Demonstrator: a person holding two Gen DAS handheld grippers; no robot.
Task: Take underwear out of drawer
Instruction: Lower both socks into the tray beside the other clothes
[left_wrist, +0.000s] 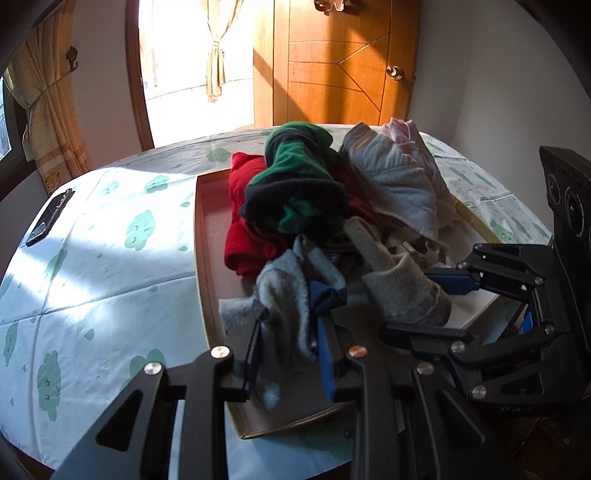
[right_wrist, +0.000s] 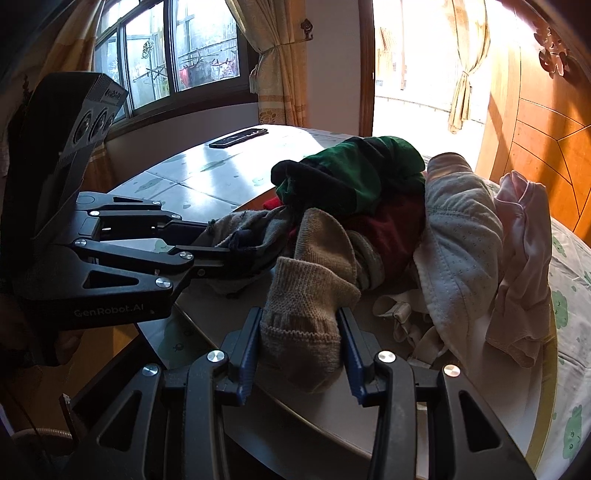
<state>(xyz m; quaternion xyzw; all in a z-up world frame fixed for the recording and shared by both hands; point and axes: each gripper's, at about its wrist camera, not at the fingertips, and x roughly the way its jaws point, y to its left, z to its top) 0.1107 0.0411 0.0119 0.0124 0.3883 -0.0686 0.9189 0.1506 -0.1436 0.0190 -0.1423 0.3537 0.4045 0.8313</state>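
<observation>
A shallow drawer (left_wrist: 201, 236) lies on the bed, heaped with clothes. My left gripper (left_wrist: 288, 332) is shut on a grey sock (left_wrist: 284, 288) at the drawer's near left corner. To its right, my right gripper (left_wrist: 408, 302) is shut on a beige knitted sock (left_wrist: 402, 284). In the right wrist view the beige sock (right_wrist: 306, 295) fills the gap between the right gripper (right_wrist: 299, 321) pads. The left gripper (right_wrist: 240, 243) holds the grey sock (right_wrist: 236, 225) at the left. Behind lie a green and black garment (left_wrist: 295, 177), a red one (left_wrist: 243, 236), pale padded underwear (right_wrist: 465, 236) and a pink piece (right_wrist: 524, 258).
The bed sheet (left_wrist: 110, 258) is white with green clouds and stretches out left of the drawer. A dark flat device (left_wrist: 50, 216) lies near its far left edge. A wooden door (left_wrist: 340, 62) and curtained windows (right_wrist: 184, 48) stand beyond the bed.
</observation>
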